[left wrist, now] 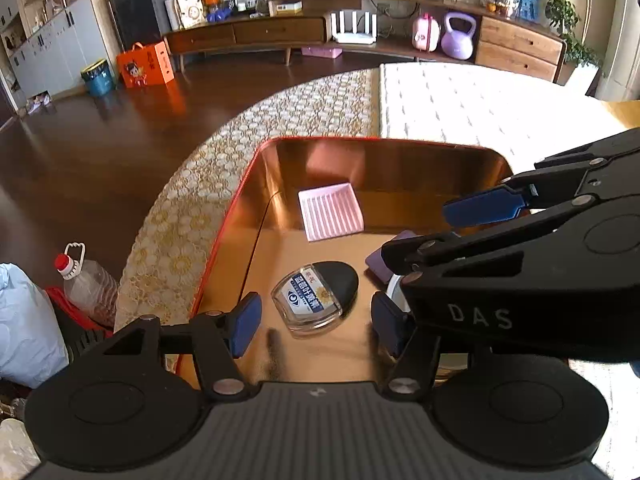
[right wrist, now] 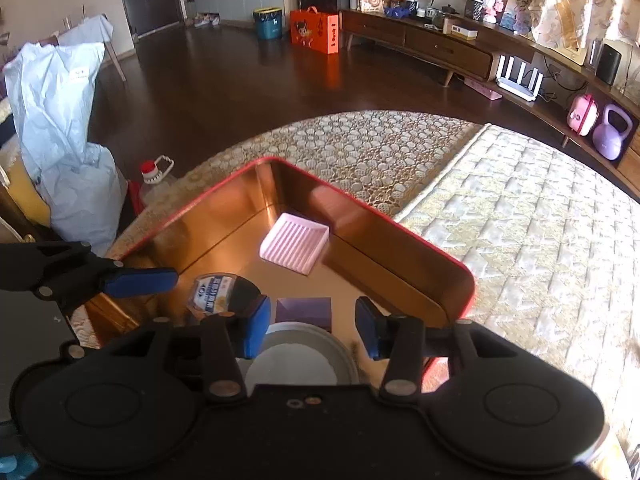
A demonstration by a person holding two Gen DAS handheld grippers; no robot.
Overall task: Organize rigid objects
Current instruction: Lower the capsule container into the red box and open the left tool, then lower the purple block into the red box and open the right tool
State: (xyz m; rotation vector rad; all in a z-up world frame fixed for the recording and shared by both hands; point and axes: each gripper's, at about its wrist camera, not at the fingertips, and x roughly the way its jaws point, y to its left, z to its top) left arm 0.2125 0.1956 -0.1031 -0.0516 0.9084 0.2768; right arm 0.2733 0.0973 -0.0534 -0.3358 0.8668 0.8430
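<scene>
A red tin tray [left wrist: 226, 227] [right wrist: 362, 205] with a golden inside lies on a bed. In it are a pink ridged dish [left wrist: 330, 212] [right wrist: 294, 242], a black-and-clear oval case [left wrist: 316, 298] [right wrist: 224, 288] with a blue label, a purple box [left wrist: 378, 264] [right wrist: 304, 310] and a round grey tin [right wrist: 296, 356]. My left gripper [left wrist: 316, 324] is open just over the oval case, and its pads stand clear of the case on both sides. My right gripper [right wrist: 312, 330] is open above the round tin, in front of the purple box. Each gripper's blue pad [left wrist: 484, 208] [right wrist: 140, 282] shows in the other's view.
The bed has a gold-patterned cover [left wrist: 280, 120] [right wrist: 360, 148] and a white quilted mattress [left wrist: 472, 104] [right wrist: 532, 232]. A plastic bottle [left wrist: 86, 280] [right wrist: 156, 180] and a pale blue bag [right wrist: 68, 140] stand on the floor at the left. A low wooden cabinet [left wrist: 280, 32] lines the far wall.
</scene>
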